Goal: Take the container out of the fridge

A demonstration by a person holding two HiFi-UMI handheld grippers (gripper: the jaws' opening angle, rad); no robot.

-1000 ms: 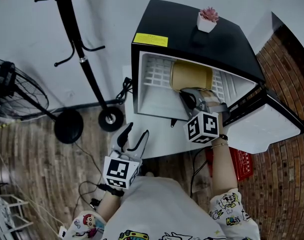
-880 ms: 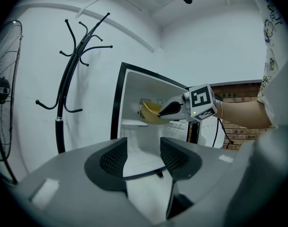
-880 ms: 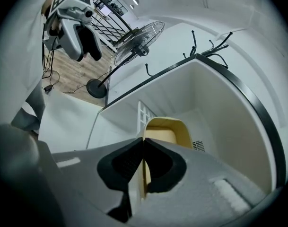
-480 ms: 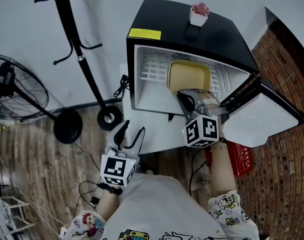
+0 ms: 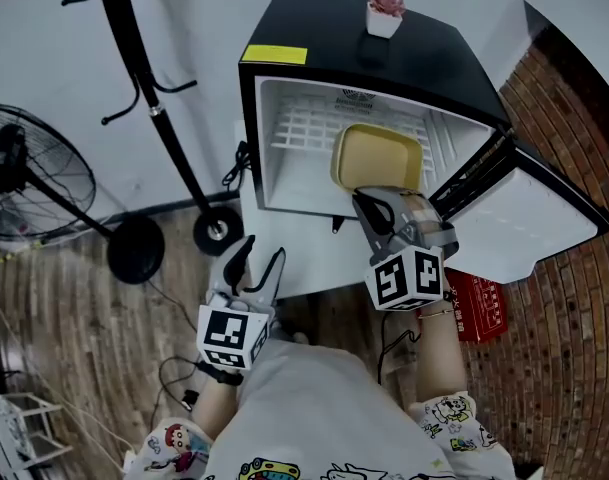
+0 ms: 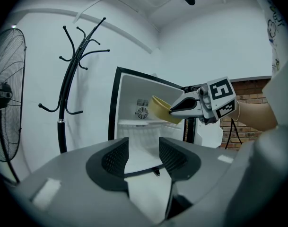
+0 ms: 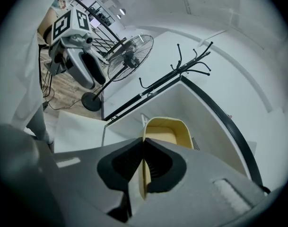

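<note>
Right gripper (image 5: pixel 376 200) pinches the near rim of the yellow container (image 5: pixel 376 153), just ahead of it in the fridge (image 5: pixel 424 63) mouth. A rim grip likely makes it easy to drag out. Left gripper (image 5: pixel 262 266) sits clear, jaws closing on nothing.

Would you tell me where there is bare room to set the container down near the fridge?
The white ledge in front of the fridge, left of its door, is bare. So is the fridge top left of the plant. The floor left is crowded by the rack base and fan base.

left claw (image 5: pixel 262 260): low, empty, jaws closing | right claw (image 5: pixel 376 200): extended, pinching container (image 5: pixel 376 156) rim
</note>
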